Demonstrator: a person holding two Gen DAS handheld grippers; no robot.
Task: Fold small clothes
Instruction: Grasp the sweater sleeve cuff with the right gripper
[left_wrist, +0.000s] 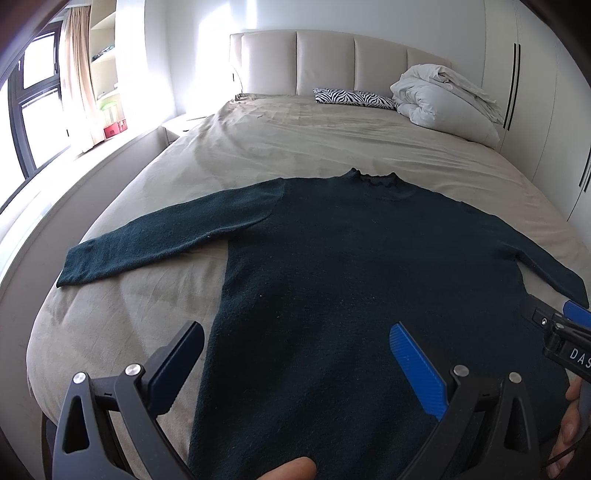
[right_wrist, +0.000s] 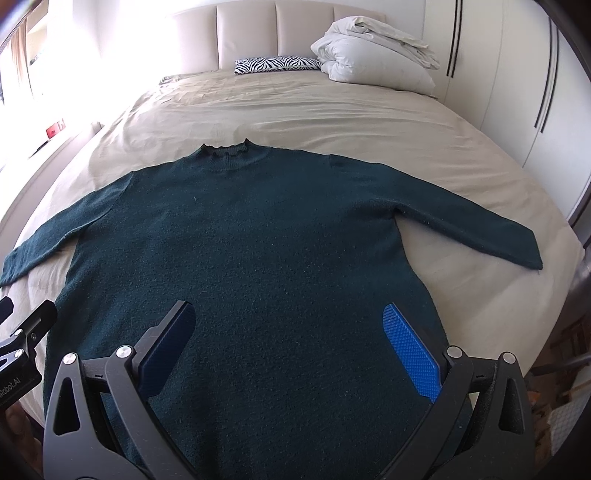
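Observation:
A dark teal knit sweater (left_wrist: 332, 266) (right_wrist: 236, 251) lies flat on the beige bed, collar toward the headboard and both sleeves spread outward. My left gripper (left_wrist: 295, 332) hovers open over the sweater's lower left part, nothing between its fingers. Over the lower right part my right gripper (right_wrist: 288, 314) hangs open and empty too. In the left wrist view, part of the right gripper (left_wrist: 565, 332) shows at the right edge. The left sleeve (left_wrist: 147, 240) reaches toward the window side, the right sleeve (right_wrist: 480, 221) toward the wardrobe side.
The beige bed sheet (left_wrist: 277, 147) stretches to a padded headboard (left_wrist: 325, 62). A zebra-print pillow (left_wrist: 354, 98) and a bundled white duvet (left_wrist: 447, 99) sit at the head. A window (left_wrist: 33, 92) and ledge run on the left, white wardrobe doors (left_wrist: 535, 92) on the right.

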